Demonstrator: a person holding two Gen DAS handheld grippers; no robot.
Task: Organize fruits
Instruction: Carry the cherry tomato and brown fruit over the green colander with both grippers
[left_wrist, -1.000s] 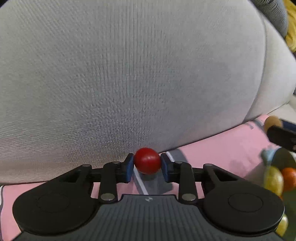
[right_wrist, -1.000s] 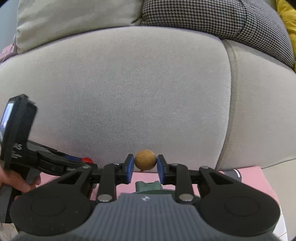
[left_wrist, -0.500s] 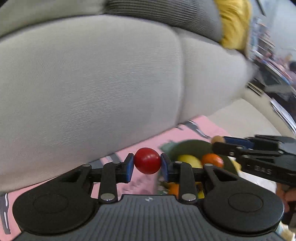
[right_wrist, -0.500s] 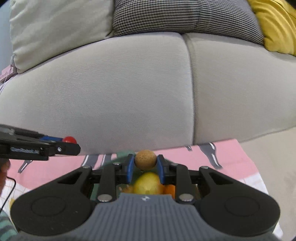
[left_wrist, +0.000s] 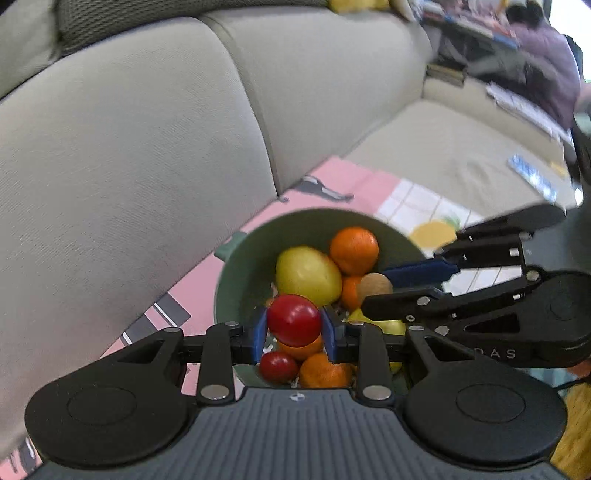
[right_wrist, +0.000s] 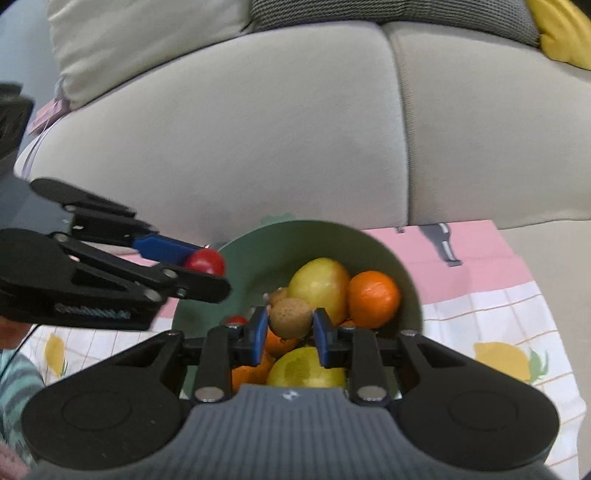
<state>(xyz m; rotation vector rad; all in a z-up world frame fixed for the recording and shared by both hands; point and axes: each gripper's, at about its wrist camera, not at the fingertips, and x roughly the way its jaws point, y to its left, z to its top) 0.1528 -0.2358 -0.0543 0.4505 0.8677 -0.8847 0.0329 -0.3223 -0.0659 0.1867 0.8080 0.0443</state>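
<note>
Fruits sit piled in the green bowl (right_wrist: 406, 295), which stands on a pink/checked cloth (right_wrist: 480, 258) w/ lemon print, just in front of the grey sofa (right_wrist: 258, 129). In the bowl: a yellow fruit (right_wrist: 319, 284), an orange (right_wrist: 373, 297), more oranges + another yellow one lower down, and a small red one (left_wrist: 277, 366).

Your left gripper (left_wrist: 294, 330) has its fingers closed tight on a red tomato (left_wrist: 293, 319), blue pads touching both sides; it's held above the bowl's near-left rim. Your right gripper (right_wrist: 290, 334) has its fingers clamped on a small brown fruit (right_wrist: 290, 318), rough skin, held over the bowl's middle, above the pile, not touching it as far as you can tell.

Both grippers point down at the bowl, close to each other, left one coming in from the left side. Striped sleeve (right_wrist: 14, 384) at lower left in right-wrist view.
</note>
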